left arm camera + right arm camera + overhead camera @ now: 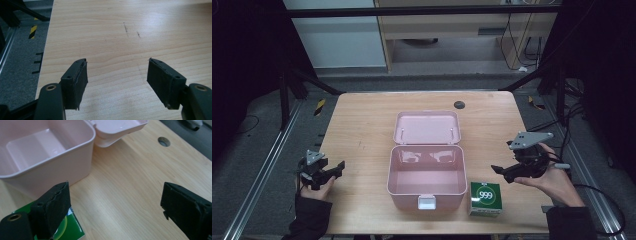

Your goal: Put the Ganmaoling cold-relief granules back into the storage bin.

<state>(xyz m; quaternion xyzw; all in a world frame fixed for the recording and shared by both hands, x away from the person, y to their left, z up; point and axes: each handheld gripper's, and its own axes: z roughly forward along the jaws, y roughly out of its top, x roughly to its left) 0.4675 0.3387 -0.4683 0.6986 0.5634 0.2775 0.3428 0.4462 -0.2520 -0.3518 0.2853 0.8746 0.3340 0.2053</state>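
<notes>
The small green cardboard box [485,198], printed with a white ring and "999" on its top face, sits on the table just beside the front right corner of the pink plastic case. In the right gripper view its glossy green corner [72,227] peeks out behind the left jaw. The right gripper [502,171] hangs near the box, to its right and a little above, gripped in a hand [551,180] whose forearm enters from the lower right; its jaws point left toward the case and stand wide apart with nothing between them.

The open pink plastic case [393,170] has smooth, rounded walls, a white latch at the front and its hinged lid lying flat behind.

The left gripper [337,169] rests low over the pale wood-grain table [362,125], well apart from the case, jaws spread wide over bare wood, their black pads [81,82] rough-edged.
</notes>
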